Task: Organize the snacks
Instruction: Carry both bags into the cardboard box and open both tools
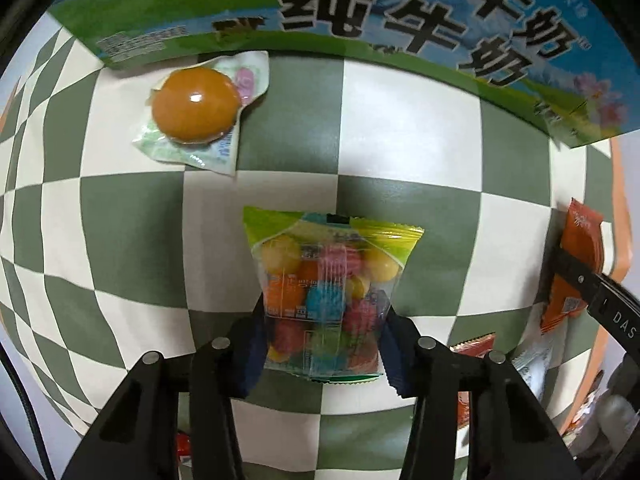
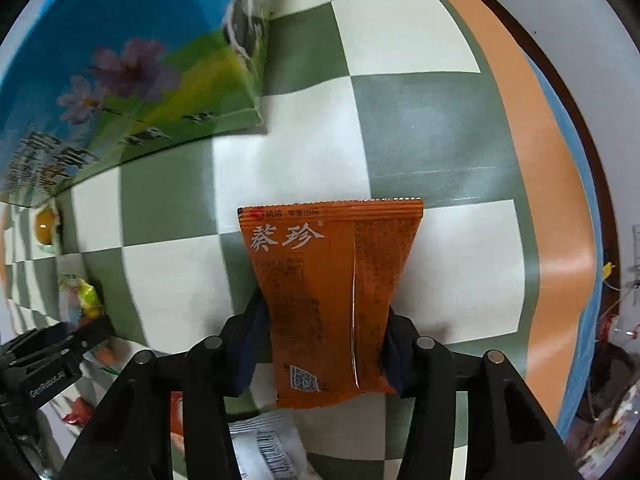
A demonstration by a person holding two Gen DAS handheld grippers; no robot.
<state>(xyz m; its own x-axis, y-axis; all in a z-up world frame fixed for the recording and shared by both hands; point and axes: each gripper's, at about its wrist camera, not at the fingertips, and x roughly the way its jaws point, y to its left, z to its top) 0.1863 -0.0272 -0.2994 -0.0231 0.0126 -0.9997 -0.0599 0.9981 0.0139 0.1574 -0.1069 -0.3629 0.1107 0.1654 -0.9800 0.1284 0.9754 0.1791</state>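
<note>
My left gripper (image 1: 322,332) is shut on a clear bag of colourful candy balls (image 1: 326,292) and holds it above the checkered cloth (image 1: 404,128). My right gripper (image 2: 326,334) is shut on an orange snack packet (image 2: 330,288), also held above the cloth. The orange packet also shows at the right edge of the left wrist view (image 1: 576,268). A wrapped brown round snack (image 1: 194,106) lies on the cloth by the blue-green milk carton box (image 1: 360,12). The box also shows in the right wrist view (image 2: 120,72).
A grey-white packet (image 2: 268,448) lies under my right gripper, with red and orange wrappers (image 1: 472,350) near it. The cloth's orange border (image 2: 540,184) runs along the right. Clutter (image 2: 616,360) lies beyond the table's right edge.
</note>
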